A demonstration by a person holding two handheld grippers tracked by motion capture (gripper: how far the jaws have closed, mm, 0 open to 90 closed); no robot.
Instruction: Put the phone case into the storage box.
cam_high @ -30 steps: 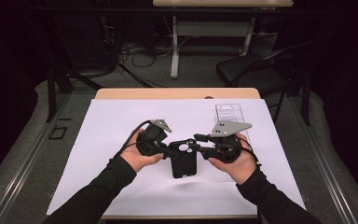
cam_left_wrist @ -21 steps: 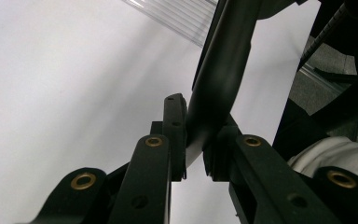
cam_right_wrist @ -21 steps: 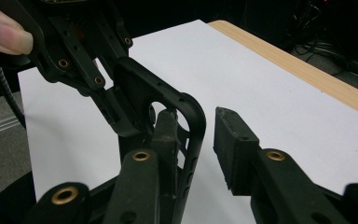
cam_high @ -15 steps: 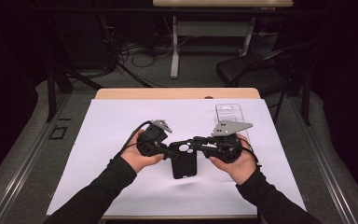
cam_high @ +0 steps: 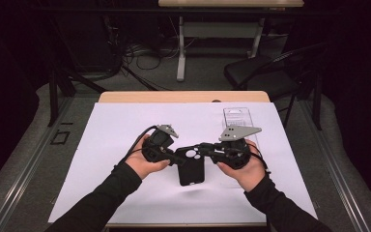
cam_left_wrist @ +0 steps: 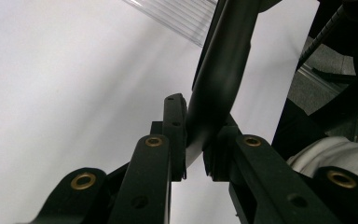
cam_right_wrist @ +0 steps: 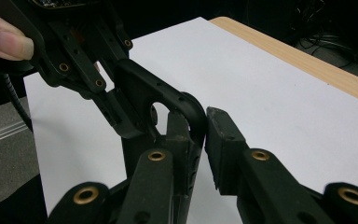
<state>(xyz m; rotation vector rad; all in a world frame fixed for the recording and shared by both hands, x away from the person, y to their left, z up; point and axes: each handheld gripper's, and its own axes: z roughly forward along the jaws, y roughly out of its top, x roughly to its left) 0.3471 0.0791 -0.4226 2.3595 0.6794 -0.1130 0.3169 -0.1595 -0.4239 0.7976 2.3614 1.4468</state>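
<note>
A black phone case (cam_high: 191, 170) with a round camera cut-out hangs just above the white sheet, held between both grippers. My left gripper (cam_high: 176, 157) is shut on the case's left rim; in the left gripper view that rim (cam_left_wrist: 223, 60) is pinched between its jaws (cam_left_wrist: 196, 140). My right gripper (cam_high: 204, 147) is at the case's top right corner. Its jaws have just been closing, and in the right gripper view they (cam_right_wrist: 196, 126) press on the rim (cam_right_wrist: 140, 84). The left gripper (cam_right_wrist: 116, 116) is there too, clamping the opposite side.
A clear plastic package (cam_high: 236, 116) lies at the back right of the white sheet (cam_high: 125, 125); its ribbed edge (cam_left_wrist: 177, 14) is also in the left gripper view. The wooden table edge (cam_high: 183, 96) runs behind. A black chair (cam_high: 265, 77) and table legs stand beyond.
Both hands and the case stay where they were. The right gripper's jaws look slightly narrower on the case's corner than a second ago.
</note>
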